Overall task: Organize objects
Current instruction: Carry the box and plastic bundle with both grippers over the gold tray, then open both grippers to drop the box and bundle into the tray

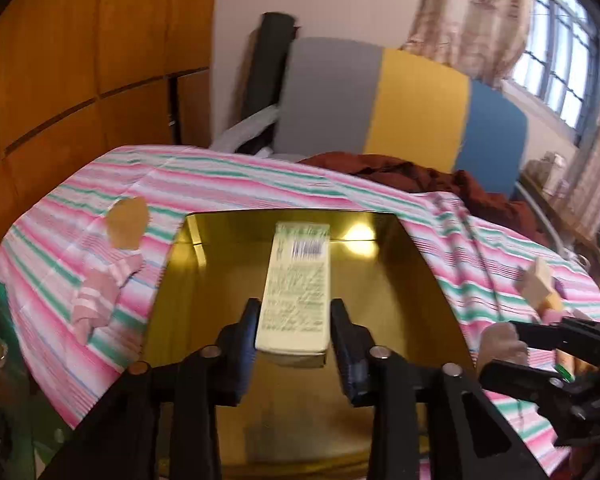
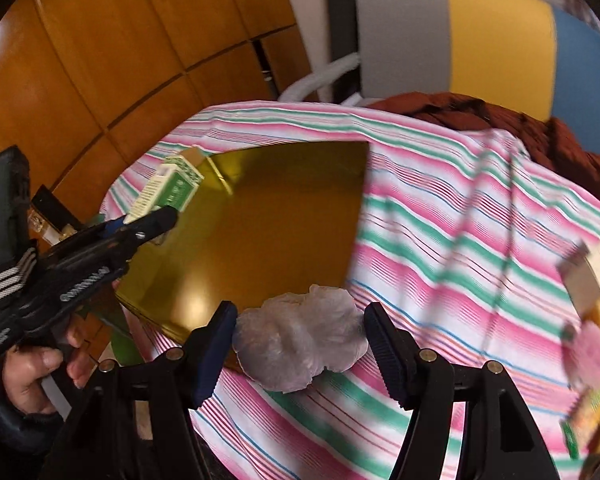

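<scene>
Left of the gold tray (image 1: pixel 380 280) a pink sock (image 1: pixel 100 292) lies unsorted, the left gripper (image 1: pixel 296 332) brackets a green carton (image 1: pixel 296 284) over it, the right gripper (image 2: pixel 300 336) straddles crumpled plastic (image 2: pixel 300 336) at its near edge, more cartons (image 2: pixel 592 276) wait right.

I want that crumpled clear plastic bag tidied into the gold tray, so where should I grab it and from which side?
Take the crumpled plastic bag across its bunched middle, coming down from above and from the near side. It lies as a soft, low heap on the striped cloth, against the gold tray's near rim, so pinching the puffed centre probably gathers enough film to lift it.
</scene>
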A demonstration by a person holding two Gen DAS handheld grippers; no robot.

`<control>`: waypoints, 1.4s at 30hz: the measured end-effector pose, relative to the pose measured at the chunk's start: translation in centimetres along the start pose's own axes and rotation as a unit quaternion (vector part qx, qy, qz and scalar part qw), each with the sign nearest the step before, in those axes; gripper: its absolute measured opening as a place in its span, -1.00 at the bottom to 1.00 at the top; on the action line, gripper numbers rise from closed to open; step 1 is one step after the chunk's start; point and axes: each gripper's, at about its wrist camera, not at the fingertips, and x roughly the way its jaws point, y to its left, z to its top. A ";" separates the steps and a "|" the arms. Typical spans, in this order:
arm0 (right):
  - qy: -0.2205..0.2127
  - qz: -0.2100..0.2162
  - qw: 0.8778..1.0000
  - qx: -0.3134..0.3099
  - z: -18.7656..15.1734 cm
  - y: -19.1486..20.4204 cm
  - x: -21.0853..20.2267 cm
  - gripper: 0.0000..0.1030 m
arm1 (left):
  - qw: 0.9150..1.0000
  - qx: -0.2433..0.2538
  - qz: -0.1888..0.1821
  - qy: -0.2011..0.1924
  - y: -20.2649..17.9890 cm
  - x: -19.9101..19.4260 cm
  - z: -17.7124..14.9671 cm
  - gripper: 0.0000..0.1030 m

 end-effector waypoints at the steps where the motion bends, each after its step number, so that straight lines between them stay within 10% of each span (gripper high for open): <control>1: -0.001 0.006 1.000 -0.003 0.5 0.5 0.4 0.31 | 1.000 -0.006 0.006 0.002 0.4 0.2 0.1 -0.08; 4: -0.022 0.025 0.999 -0.020 1.7 2.2 1.7 1.00 | 0.999 -0.028 0.013 0.008 1.8 0.2 -0.3 -0.03; 29: -0.128 -0.161 0.978 -0.036 -0.9 3.0 -1.5 1.00 | 0.999 -0.030 0.021 -0.026 -0.5 -4.5 -3.4 -0.03; 42: -0.161 -0.192 0.968 0.014 -2.6 1.0 -4.3 1.00 | 0.999 0.010 0.005 -0.040 -3.5 -5.6 -3.9 -0.03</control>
